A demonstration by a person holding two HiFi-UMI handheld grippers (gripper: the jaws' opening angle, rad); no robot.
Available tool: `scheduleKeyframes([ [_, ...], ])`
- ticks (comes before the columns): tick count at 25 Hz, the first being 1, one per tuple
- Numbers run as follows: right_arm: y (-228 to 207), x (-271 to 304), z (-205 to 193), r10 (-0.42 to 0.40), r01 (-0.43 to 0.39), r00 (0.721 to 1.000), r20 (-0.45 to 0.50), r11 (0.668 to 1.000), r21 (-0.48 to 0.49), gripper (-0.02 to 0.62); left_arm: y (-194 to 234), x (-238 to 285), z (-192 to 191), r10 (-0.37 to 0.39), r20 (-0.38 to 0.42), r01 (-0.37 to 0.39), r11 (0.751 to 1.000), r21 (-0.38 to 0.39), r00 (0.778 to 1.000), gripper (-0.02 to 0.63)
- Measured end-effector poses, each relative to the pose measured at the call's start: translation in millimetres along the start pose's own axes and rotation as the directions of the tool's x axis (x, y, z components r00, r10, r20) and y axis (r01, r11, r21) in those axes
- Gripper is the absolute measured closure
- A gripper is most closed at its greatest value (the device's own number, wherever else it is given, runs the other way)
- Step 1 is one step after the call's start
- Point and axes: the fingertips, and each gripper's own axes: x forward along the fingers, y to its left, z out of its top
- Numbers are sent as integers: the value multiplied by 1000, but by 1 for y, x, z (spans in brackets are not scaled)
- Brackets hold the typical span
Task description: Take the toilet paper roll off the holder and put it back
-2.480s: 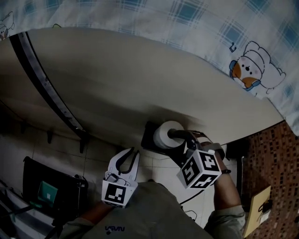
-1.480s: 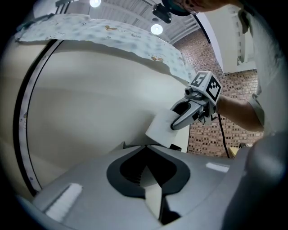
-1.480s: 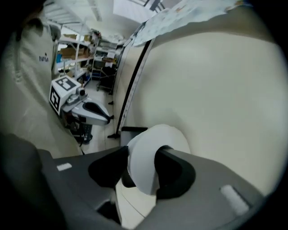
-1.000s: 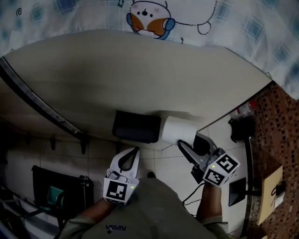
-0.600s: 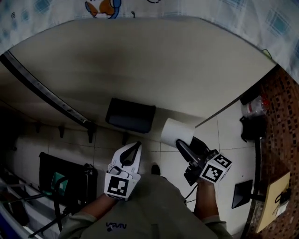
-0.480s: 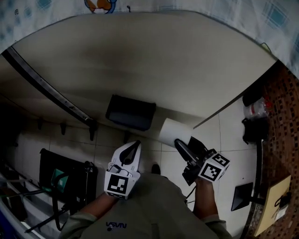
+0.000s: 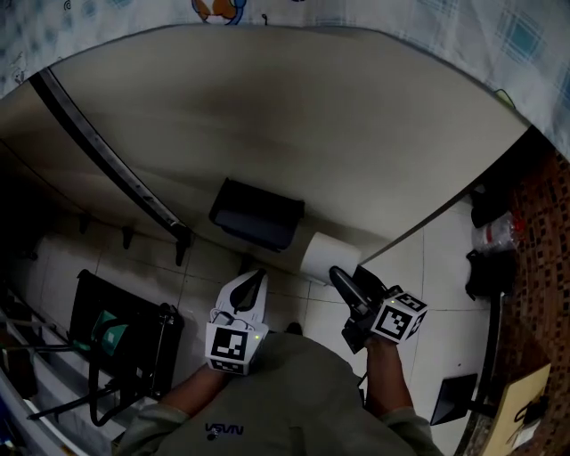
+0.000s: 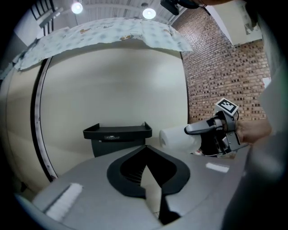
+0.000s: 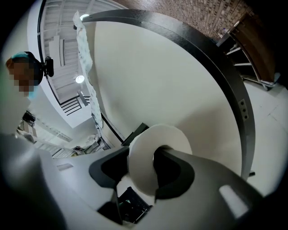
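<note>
The white toilet paper roll (image 7: 321, 257) is off the black holder (image 7: 256, 215), just below and to the right of it. My right gripper (image 7: 339, 272) is shut on the roll: in the right gripper view one jaw sits inside the roll's (image 9: 145, 158) core and the other jaw is against its outer side. The holder's edge (image 9: 137, 130) shows behind the roll. My left gripper (image 7: 256, 277) is shut and holds nothing, below the holder. Its own view shows the holder (image 8: 118, 133) straight ahead, with the roll (image 8: 173, 137) and right gripper (image 8: 199, 129) to the right.
A curved cream wall (image 7: 294, 116) with a black strip (image 7: 111, 160) carries the holder. Checked cloth (image 7: 427, 27) hangs over its top. A brick wall (image 7: 539, 240) stands at the right. A black stand (image 7: 125, 347) sits on the tiled floor (image 7: 445, 285) at the left.
The roll, in my right gripper, has come off the holder and moved down and to the right, away from it. The left gripper has stayed shut in place.
</note>
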Motion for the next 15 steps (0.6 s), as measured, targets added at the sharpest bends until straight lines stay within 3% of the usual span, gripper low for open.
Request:
scheduleKeyframes([
  [15,-8,5,-1,25,-24,999,-27,1000,17,431,11,9,-16,96,-36,-97,995,-13,995,601],
])
